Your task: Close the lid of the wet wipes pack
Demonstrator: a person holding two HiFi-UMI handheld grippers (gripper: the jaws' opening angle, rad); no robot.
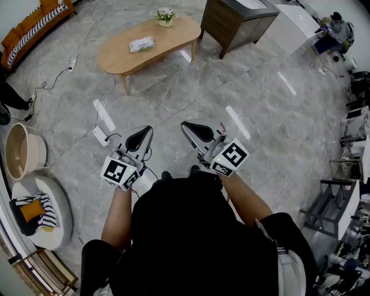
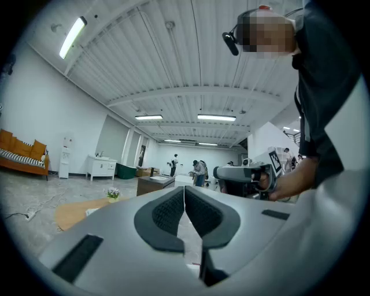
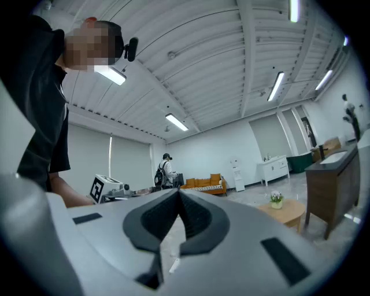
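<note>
The wet wipes pack (image 1: 141, 44) lies flat on the far oval wooden coffee table (image 1: 118, 55), well away from me. In the head view my left gripper (image 1: 147, 132) and right gripper (image 1: 186, 127) are held close to my body above the marble floor, both tilted upward. Both are shut with nothing between the jaws. In the left gripper view the left gripper (image 2: 184, 189) has its dark pads meeting, and the table (image 2: 72, 213) shows low at left. The right gripper (image 3: 177, 193) is likewise closed, with the table (image 3: 286, 211) at right.
A small flower pot (image 1: 166, 17) stands on the table beside the pack. A dark cabinet (image 1: 237, 22) stands behind it, an orange sofa (image 1: 32, 26) at far left. A power strip and cable (image 1: 102, 134) lie on the floor ahead. Round baskets (image 1: 23, 151) sit at left.
</note>
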